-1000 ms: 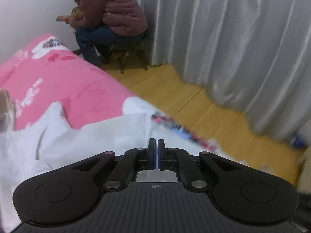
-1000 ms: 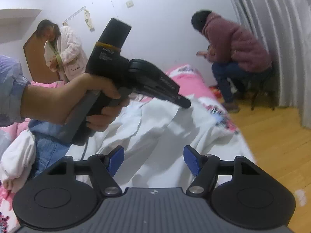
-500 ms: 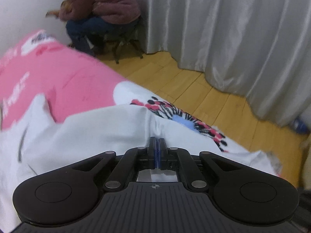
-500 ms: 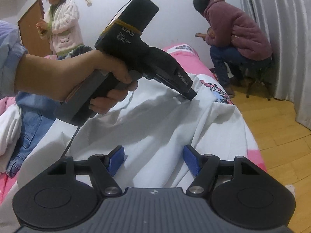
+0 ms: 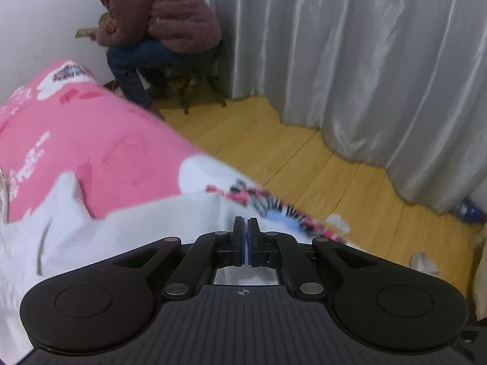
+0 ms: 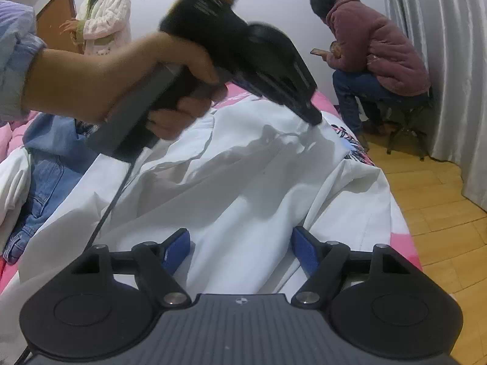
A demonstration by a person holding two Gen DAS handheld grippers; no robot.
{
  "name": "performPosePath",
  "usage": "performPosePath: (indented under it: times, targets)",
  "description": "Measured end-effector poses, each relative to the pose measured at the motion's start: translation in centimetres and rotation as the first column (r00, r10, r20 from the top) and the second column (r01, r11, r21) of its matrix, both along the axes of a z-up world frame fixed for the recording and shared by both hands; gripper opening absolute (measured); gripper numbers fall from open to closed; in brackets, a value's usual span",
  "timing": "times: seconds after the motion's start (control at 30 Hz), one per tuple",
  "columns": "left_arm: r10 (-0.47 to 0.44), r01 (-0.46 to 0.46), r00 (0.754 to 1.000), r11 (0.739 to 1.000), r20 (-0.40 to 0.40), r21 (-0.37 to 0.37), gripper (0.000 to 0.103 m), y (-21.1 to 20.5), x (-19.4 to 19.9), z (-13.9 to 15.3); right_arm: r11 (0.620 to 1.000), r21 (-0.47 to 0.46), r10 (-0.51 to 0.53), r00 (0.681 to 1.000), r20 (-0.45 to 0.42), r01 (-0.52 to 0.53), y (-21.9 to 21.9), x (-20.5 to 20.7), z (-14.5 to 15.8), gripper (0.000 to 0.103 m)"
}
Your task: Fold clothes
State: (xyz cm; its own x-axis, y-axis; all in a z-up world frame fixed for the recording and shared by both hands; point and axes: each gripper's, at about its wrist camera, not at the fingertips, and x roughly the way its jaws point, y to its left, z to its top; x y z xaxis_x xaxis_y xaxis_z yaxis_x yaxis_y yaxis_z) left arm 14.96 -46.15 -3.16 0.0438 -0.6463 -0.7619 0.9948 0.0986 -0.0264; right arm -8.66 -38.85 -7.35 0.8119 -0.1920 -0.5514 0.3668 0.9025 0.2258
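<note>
Folded white cloth pile (image 6: 12, 179): one, far left on the bed.
Blue denim jeans (image 6: 48, 167): one crumpled pair, beside the pile.
White long-sleeved garment (image 6: 231, 182): one, spread rumpled over the pink printed bed cover (image 5: 91, 140), reaching the bed's edge by the wooden floor (image 6: 441, 200).
Left claw (image 6: 315, 118): one, gripped by the person's left hand (image 6: 170, 70); its tips press together on a raised fold of the white garment.
Right claw (image 6: 240, 249): one, blue pads wide apart and just been opening, hovering over the garment, nothing pinched.
People: two onlookers, one standing at left, one seated by the grey curtain (image 5: 365, 60).
</note>
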Motion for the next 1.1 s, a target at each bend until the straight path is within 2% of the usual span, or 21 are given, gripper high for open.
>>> performPosePath:
  times: [0.13, 0.2, 0.27, 0.43, 0.53, 0.63, 0.7, 0.77, 0.87, 0.97, 1.03, 1.1]
  targets:
    - [0.004, -0.004, 1.0, 1.0, 0.005, 0.004, 0.003, -0.9, 0.6, -1.3, 1.0, -0.003, 0.002, 1.0, 0.0, -0.002, -0.1, 0.0, 0.0, 0.077]
    - [0.041, -0.041, 0.999, 0.999, 0.022, -0.01, 0.003, -1.6, 1.2, -1.2, 1.0, -0.008, 0.006, 1.0, -0.001, -0.006, 0.1, 0.0, -0.1, 0.079]
    - [0.079, -0.079, 0.997, 0.997, 0.003, -0.013, 0.003, -2.3, 2.0, -1.5, 1.0, -0.019, 0.01, 1.0, -0.006, -0.01, 0.2, 0.1, -0.1, 0.08]
    - [0.084, -0.083, 0.995, 0.996, 0.059, -0.02, 0.003, -3.1, 1.6, -1.1, 0.999, -0.03, 0.016, 1.0, -0.013, -0.016, 0.3, 0.2, 0.0, 0.081]
    - [0.109, -0.106, 0.993, 0.992, 0.041, -0.071, 0.003, -2.3, 1.5, 0.4, 0.999, -0.027, 0.017, 1.0, -0.011, -0.017, 0.2, 0.0, 0.0, 0.081]
    - [0.075, -0.077, 0.997, 0.992, -0.032, -0.097, 0.003, -1.3, 0.7, 1.6, 1.0, -0.026, 0.017, 1.0, -0.009, -0.017, 0.1, 0.0, 0.0, 0.081]
    - [0.022, -0.024, 1.0, 0.996, -0.021, -0.09, 0.003, -0.8, 0.0, 1.8, 0.999, -0.029, 0.017, 1.0, -0.011, -0.017, 0.2, 0.0, 0.1, 0.081]
    - [0.028, -0.028, 1.0, 0.998, -0.007, -0.05, 0.003, -0.5, 0.1, 1.1, 0.999, -0.034, 0.017, 1.0, -0.013, -0.017, 0.2, 0.0, 0.1, 0.081]
    - [0.088, -0.09, 0.996, 0.995, 0.034, 0.035, 0.003, -1.4, 0.7, -1.0, 0.999, -0.041, 0.016, 1.0, -0.017, -0.017, 0.3, 0.1, 0.1, 0.081]
    - [0.117, -0.121, 0.99, 0.992, 0.077, 0.046, 0.004, -2.2, 1.2, -0.1, 0.999, -0.048, 0.016, 1.0, -0.02, -0.017, 0.4, 0.2, 0.1, 0.082]
    - [0.173, -0.172, 0.981, 0.985, 0.093, -0.011, 0.004, -1.7, 2.2, 1.8, 0.997, -0.072, 0.017, 0.999, -0.033, -0.019, 0.8, 0.4, 0.1, 0.083]
    - [0.227, -0.223, 0.973, 0.971, 0.042, -0.08, 0.008, -0.4, 4.0, 3.9, 0.995, -0.099, 0.021, 0.999, -0.039, -0.024, 1.2, 0.6, 0.3, 0.086]
